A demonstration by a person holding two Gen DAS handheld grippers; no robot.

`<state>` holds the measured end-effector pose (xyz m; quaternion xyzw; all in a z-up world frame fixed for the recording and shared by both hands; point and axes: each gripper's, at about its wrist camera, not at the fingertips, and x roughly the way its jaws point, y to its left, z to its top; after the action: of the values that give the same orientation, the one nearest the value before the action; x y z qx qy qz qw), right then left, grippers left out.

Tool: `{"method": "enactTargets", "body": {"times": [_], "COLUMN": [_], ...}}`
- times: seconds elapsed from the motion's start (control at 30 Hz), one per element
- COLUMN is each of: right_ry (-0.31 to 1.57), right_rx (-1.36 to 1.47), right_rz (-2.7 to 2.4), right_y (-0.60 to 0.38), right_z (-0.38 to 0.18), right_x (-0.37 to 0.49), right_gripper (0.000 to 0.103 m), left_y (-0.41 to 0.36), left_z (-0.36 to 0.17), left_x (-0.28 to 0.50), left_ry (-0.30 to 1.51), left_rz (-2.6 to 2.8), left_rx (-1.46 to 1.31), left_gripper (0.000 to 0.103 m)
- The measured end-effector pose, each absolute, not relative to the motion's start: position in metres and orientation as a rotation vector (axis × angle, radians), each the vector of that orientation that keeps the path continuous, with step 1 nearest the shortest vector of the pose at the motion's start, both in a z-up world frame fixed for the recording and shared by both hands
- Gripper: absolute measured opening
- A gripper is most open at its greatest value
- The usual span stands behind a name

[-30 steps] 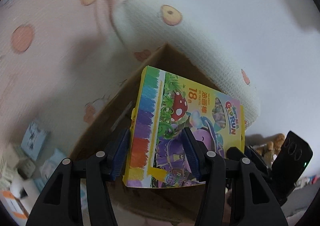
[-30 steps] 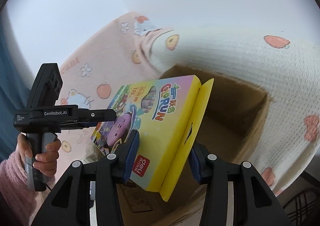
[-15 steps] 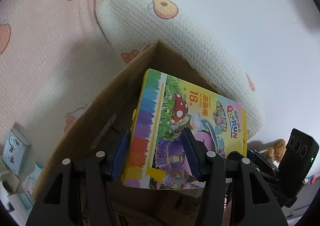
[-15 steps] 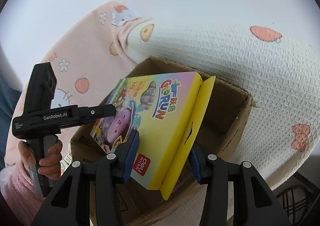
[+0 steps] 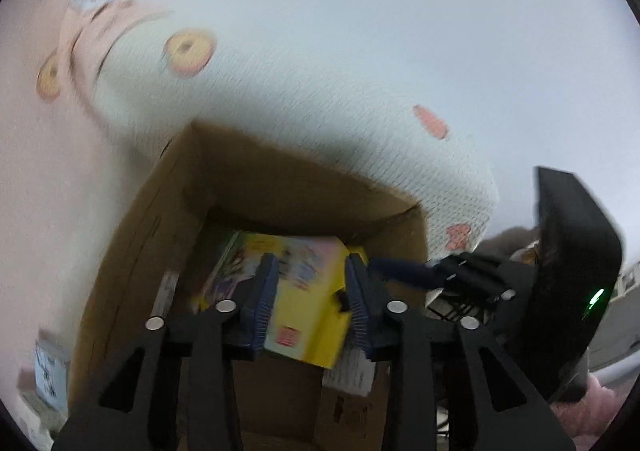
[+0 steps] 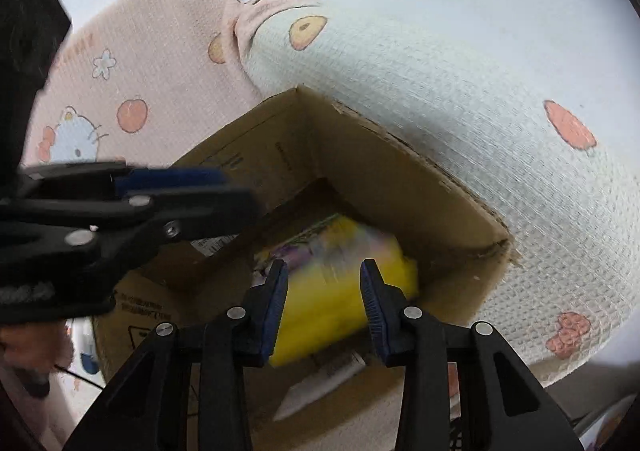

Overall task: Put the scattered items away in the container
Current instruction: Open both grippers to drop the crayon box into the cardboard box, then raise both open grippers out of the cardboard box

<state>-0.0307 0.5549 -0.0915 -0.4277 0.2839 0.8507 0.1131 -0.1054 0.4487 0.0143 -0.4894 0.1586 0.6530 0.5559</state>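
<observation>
Background: a plain pale wall behind a bed laid with a pink cartoon-print blanket (image 6: 132, 91) and a white waffle-weave blanket (image 6: 460, 123) dotted with fruit shapes.
Left edge: in the left wrist view, a small pale blue printed packet (image 5: 50, 373) lies outside the box; blurred, its kind cannot be told.
Container: one open cardboard box (image 6: 400, 171) set against the white blanket, its flaps standing up.
Crayon box: one yellow crayon box (image 5: 304, 311) down inside the cardboard box, blurred in both views, lying on white printed paper (image 6: 324, 383) at the bottom.
Left claw: the left claw (image 5: 308, 303) hangs over the box mouth, jaws closing; the crayon box shows between the blue pads, which do not press on it.
Right claw: the right claw (image 6: 323, 301) also over the box, jaws closing, the yellow box seen in the gap but free of the pads.
In the way: each claw crosses the other's view, at the side.
Count: two claws, two blankets, one cardboard box, one crayon box.
</observation>
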Motion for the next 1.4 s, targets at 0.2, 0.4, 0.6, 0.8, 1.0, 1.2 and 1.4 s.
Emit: {"method": "enactTargets", "body": {"times": [0.2,0.4,0.6,0.8,1.0,1.2,1.4], "right_ry": [0.790,0.693,0.677,0.572,0.367,0.197,0.144], "right_rx": [-1.304,-1.465,-1.712,-2.018,-2.132,-2.306,-2.554], "right_rz": [2.441,2.475,2.455,2.393,2.369,2.326,2.219], "right_y": [0.565,0.551,0.544,0.532,0.517,0.503,0.505], "right_z": [-0.094,-0.098,-0.112,-0.134,-0.155,-0.177,-0.211], "right_x": [-0.027,-0.043,-0.076,-0.108,-0.138,-0.153,-0.161], "right_gripper": [0.035,0.035,0.036,0.036,0.020,0.015,0.015], "left_y": [0.436,0.432,0.441,0.431,0.427,0.422,0.423], "left_z": [-0.032,-0.064,-0.093,-0.128,-0.146,-0.152,-0.174], "left_x": [-0.140,-0.152,-0.147,-0.161,-0.157,-0.157,-0.155], "left_ry": [0.302,0.256,0.231,0.094,0.055,0.125,0.197], "left_rz": [1.537,1.517,1.500,1.588,1.672,1.787,1.701], "left_rx": [-1.403,-1.586,-1.731,-2.005,-2.086,-2.118,-2.255], "left_gripper": [0.043,0.045,0.051,0.051,0.038,0.010,0.010]}}
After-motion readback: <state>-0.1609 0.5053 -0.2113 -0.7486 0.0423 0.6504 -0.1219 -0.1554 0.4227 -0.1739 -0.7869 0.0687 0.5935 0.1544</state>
